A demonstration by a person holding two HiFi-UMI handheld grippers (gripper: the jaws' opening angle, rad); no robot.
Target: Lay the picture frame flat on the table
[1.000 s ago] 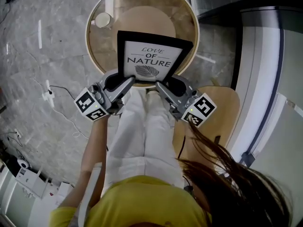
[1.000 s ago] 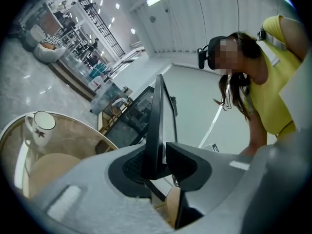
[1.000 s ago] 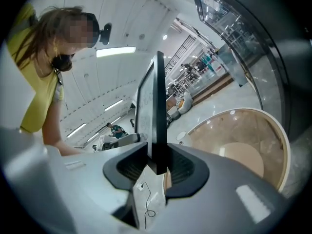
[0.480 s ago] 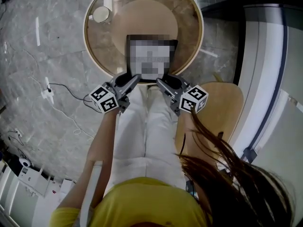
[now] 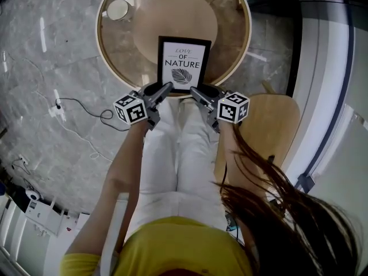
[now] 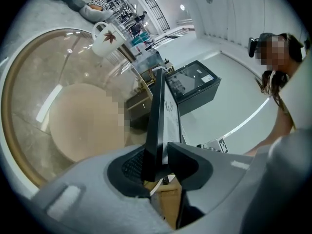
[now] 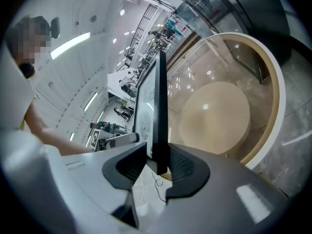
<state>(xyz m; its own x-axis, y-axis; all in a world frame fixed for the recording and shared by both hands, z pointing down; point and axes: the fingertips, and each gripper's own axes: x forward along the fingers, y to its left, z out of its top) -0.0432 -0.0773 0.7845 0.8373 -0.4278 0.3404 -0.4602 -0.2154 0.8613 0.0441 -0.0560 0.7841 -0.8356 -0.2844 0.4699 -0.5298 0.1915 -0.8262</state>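
The picture frame [image 5: 184, 64] is in the middle of the picture, its bottom at the near edge of the round glass table [image 5: 117, 46]. The left gripper [image 5: 168, 87] and right gripper [image 5: 193, 89] each pinch a bottom corner. The left jaws have just opened a little around it. A mug [image 5: 118, 8] stands well apart at the upper left, with open glass on both sides of the frame.

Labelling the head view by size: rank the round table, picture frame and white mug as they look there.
round table
picture frame
white mug
The frame is nearer the camera, but the order is plain.

White mug [image 5: 118, 8] upright; dark cable [image 5: 105, 115] loops across marble floor [image 5: 40, 68].
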